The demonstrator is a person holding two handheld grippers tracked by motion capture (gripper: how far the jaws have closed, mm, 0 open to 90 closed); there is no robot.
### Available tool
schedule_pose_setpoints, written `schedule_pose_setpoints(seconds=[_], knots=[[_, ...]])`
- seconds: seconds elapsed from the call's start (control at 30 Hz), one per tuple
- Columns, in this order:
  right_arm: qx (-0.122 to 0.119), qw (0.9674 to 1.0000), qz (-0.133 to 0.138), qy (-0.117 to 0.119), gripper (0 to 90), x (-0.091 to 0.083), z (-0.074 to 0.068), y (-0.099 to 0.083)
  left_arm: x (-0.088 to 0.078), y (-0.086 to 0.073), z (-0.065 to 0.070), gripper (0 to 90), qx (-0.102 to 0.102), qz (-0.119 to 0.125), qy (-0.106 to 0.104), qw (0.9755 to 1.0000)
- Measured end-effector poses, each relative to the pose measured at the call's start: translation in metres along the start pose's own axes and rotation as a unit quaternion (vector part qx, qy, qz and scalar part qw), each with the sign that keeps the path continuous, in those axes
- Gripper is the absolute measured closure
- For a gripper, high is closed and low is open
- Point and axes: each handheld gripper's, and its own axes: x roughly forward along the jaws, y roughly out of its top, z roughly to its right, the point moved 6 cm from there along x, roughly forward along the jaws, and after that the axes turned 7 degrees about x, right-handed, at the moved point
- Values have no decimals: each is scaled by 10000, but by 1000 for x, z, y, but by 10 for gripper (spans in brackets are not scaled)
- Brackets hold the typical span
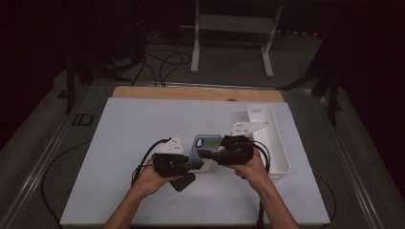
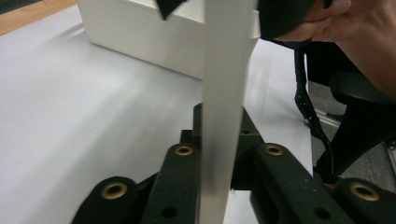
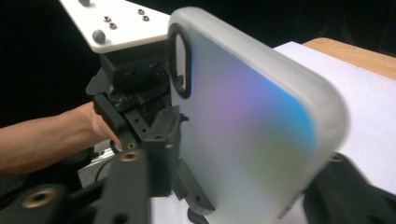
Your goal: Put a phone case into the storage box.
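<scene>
A frosted phone case (image 1: 206,143) with an iridescent blue-to-purple back and a black-ringed camera opening is held up above the white sheet (image 1: 133,143) between the two hands. My left gripper (image 1: 193,164) is shut on it. In the left gripper view the case (image 2: 226,70) stands edge-on, pinched between the black jaws (image 2: 223,116). My right gripper (image 1: 206,153) comes in from the other side. Its jaws (image 3: 238,161) stand apart on either side of the case (image 3: 243,116) without pressing it. The left gripper (image 3: 154,121) clamps the case's far edge in that view.
A long white bin (image 1: 277,143) lies along the right side of the sheet and appears behind the case as the white bin (image 2: 140,32). A flat black object (image 1: 183,182) rests on the sheet under my left hand. A wooden table edge (image 1: 191,93) runs along the back.
</scene>
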Motion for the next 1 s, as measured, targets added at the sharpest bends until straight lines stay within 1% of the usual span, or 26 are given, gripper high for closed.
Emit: schedule_pose_setpoints(seconds=[0.07, 0.17, 0.23, 0.27, 0.4, 0.43, 0.47, 0.5, 0.57, 0.7, 0.8, 0.83, 0.87, 0.93, 0.97, 1.0], knots=[[-107, 9998, -25, -171, 409, 2, 0, 0, 1, 0, 0, 855, 10, -15, 67, 10000], [-291, 9978, -156, -568, 307, 5, 0, -2, 1, 0, -3, 859, -18, -7, 168, 9999], [-346, 9962, -232, -765, 268, 7, 0, -4, 0, 0, -4, 859, -35, 19, 230, 9997], [-386, 9955, -249, -827, 254, 7, 0, -4, 0, 0, -4, 860, -37, 29, 259, 9997], [-355, 9948, -208, -933, 224, 9, 2, -3, 0, -1, -5, 860, -35, 36, 430, 9991], [-355, 9948, -208, -933, 224, 9, 2, -3, 0, -1, -5, 860, -35, 36, 430, 9991], [-344, 9945, -198, -965, 219, 9, 2, -4, -2, -1, -8, 860, -95, 85, 574, 9983], [-280, 9945, -151, -1003, 218, 8, 4, -4, -3, -1, -9, 860, -143, 120, 626, 9979], [-245, 9941, -108, -1049, 218, 6, 5, -4, -5, -2, -12, 860, -215, 146, 737, 9969], [-114, 9928, -34, -1189, 205, 3, 8, -5, -7, -4, -16, 859, -288, 148, 975, 9947], [-13, 9915, 65, -1301, 157, 2, 10, -3, -9, -6, -18, 859, -343, 166, 1124, 9929], [-13, 9915, 65, -1301, 157, 2, 10, -3, -9, -6, -18, 860, -343, 166, 1124, 9929], [24, 9908, 92, -1351, 146, 2, 11, -3, -9, -6, -19, 860, -361, 170, 1218, 9918], [75, 9901, 142, -1397, 123, 2, 11, -2, -9, -6, -19, 859, -385, 181, 1272, 9910], [115, 9898, 159, -1413, 108, 3, 11, -1, -8, -6, -20, 859, -393, 193, 1333, 9901], [167, 9895, 177, -1422, 92, 3, 10, -1, -8, -6, -20, 859, -401, 198, 1342, 9900]])
